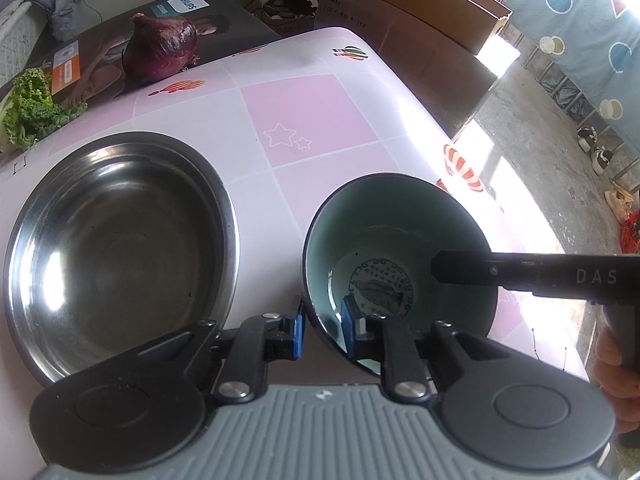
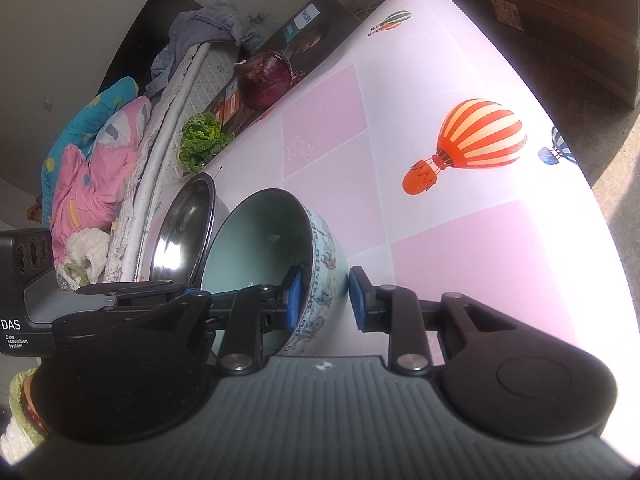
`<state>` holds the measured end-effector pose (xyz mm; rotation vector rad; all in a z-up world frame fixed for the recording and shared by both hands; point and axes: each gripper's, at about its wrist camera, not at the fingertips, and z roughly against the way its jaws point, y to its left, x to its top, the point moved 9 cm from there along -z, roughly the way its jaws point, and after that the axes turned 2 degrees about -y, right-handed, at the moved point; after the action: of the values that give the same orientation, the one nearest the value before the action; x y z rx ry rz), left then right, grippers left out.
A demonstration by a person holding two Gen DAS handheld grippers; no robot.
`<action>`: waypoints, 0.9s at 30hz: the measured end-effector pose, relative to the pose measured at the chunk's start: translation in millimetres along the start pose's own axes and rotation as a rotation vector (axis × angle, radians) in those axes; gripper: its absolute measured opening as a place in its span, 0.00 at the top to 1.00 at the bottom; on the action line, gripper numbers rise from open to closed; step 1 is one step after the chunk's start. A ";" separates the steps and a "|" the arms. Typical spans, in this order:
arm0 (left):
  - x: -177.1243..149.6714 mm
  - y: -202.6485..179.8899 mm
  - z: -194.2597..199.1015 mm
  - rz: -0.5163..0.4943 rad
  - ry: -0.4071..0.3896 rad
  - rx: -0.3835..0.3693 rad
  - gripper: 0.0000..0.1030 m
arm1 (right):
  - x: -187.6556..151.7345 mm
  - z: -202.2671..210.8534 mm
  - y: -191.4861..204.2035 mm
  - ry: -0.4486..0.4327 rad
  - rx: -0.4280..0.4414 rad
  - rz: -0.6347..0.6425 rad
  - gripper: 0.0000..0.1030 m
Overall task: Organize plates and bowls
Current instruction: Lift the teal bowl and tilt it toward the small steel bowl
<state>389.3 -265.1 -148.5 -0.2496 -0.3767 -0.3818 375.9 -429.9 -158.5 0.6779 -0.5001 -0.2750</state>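
A ceramic bowl (image 1: 400, 240), teal inside with a painted outside (image 2: 320, 264), stands on the pink checked tablecloth (image 1: 304, 112). Just left of it sits a wide steel bowl (image 1: 120, 248), seen edge-on from the right wrist as the steel bowl (image 2: 184, 232). My left gripper (image 1: 323, 320) grips the ceramic bowl's near rim, one blue pad outside and one inside against the wall. My right gripper (image 2: 326, 296) straddles the opposite rim with one pad inside, while the outer pad stands a little off the wall. Its inner finger (image 1: 460, 272) shows inside the bowl.
A red onion (image 1: 160, 52) rests on a printed box (image 1: 100, 52) at the table's far side, with lettuce (image 1: 28, 116) beside it. The table edge (image 1: 460, 152) drops to the floor on the right. Bedding (image 2: 92, 160) lies past the steel bowl. A hand (image 1: 612, 360) holds the right gripper.
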 end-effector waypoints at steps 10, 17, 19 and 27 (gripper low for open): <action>-1.4 -1.5 -3.2 -0.006 -0.003 0.027 0.83 | -1.7 -11.5 -2.7 0.024 0.023 -0.043 0.75; -1.0 0.1 0.2 0.003 -0.017 0.039 0.83 | -2.0 -14.0 -0.8 0.031 0.008 -0.058 0.76; -0.6 0.9 1.0 0.001 -0.021 0.041 0.83 | -1.2 -14.2 -0.9 0.032 0.006 -0.058 0.76; 1.3 0.5 8.2 -0.001 -0.048 0.042 0.83 | 2.3 -14.3 5.1 0.023 0.010 -0.058 0.77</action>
<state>388.1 -262.5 -140.6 -0.2179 -0.4314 -0.3686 385.7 -419.5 -163.9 0.7056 -0.4604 -0.3192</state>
